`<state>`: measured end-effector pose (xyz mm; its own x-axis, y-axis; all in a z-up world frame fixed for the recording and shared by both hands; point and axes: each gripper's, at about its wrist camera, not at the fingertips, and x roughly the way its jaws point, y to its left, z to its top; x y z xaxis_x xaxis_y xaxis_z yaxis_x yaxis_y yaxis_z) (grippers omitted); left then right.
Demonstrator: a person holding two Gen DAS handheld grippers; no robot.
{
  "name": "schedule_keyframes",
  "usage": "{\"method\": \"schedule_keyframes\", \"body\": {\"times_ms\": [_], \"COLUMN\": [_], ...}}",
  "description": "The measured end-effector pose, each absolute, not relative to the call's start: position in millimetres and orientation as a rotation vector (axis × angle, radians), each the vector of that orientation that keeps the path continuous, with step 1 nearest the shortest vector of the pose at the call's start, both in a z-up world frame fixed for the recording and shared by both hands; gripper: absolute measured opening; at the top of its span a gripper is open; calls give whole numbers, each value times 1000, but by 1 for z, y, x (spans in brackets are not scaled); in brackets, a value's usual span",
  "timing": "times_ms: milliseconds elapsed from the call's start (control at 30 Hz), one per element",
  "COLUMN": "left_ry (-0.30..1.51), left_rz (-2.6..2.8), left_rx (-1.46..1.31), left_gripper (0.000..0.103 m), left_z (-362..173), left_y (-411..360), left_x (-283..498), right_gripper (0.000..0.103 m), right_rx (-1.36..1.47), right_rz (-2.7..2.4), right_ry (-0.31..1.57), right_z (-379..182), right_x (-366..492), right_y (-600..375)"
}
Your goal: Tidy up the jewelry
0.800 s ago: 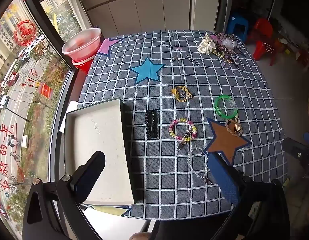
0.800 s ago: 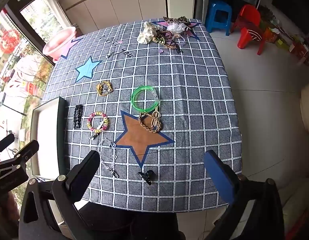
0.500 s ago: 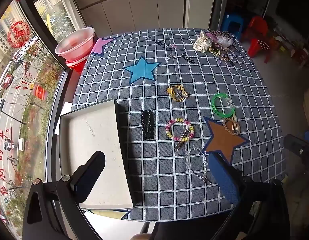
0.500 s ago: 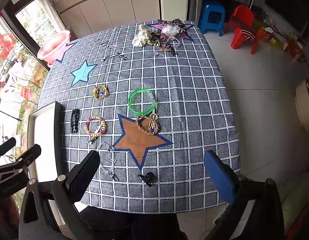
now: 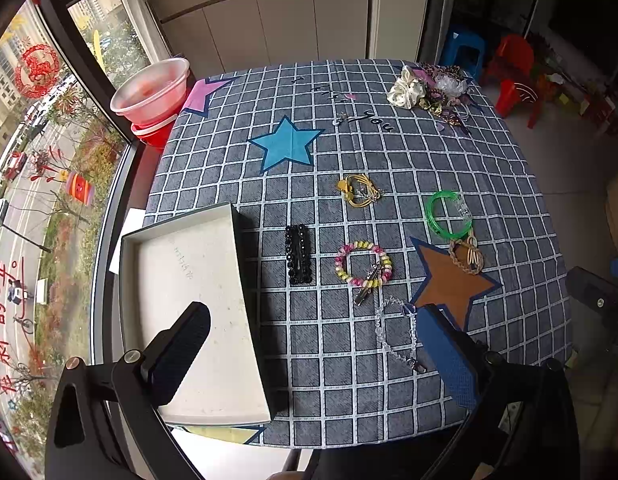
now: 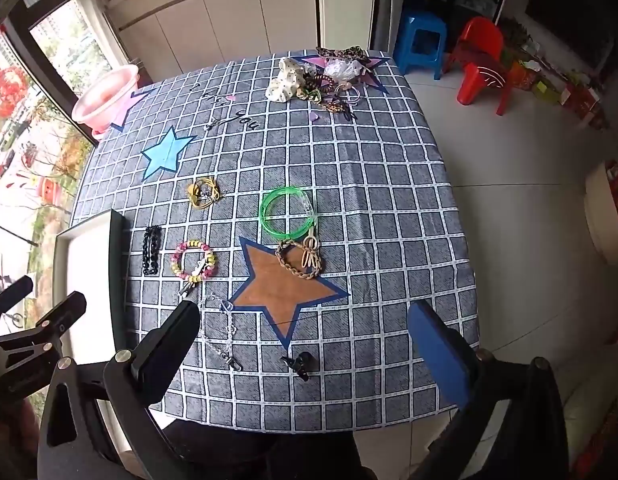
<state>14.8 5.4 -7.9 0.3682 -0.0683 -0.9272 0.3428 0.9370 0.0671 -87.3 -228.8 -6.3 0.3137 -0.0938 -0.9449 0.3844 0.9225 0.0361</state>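
Both cameras have pulled back slightly, showing more of the checked tablecloth [image 5: 389,152], while the jewelry lies unmoved: a black hair clip [image 5: 298,255], beaded bracelet [image 5: 363,262] and green bangle [image 5: 447,216] spread at three o'clock from the white tray [image 5: 197,280]. Left gripper [image 5: 313,356] and right gripper [image 6: 309,356] hover wide open, empty. Hair ties [image 6: 321,76] sit heaped at twelve o'clock.
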Motion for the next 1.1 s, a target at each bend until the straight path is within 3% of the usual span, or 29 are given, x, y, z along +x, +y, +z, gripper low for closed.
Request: {"method": "schedule_keyframes", "body": {"times_ms": [1100], "left_ry": [1191], "left_rz": [-288], "left_rx": [289], "left_gripper": [103], "left_z": [-14], "left_y": [-5], "left_x": [14], "right_gripper": [103], "right_rx": [278], "right_rz": [-313], "right_ry": [1224], "right_z": [-11], "right_x": [-89], "right_y": [-228]}}
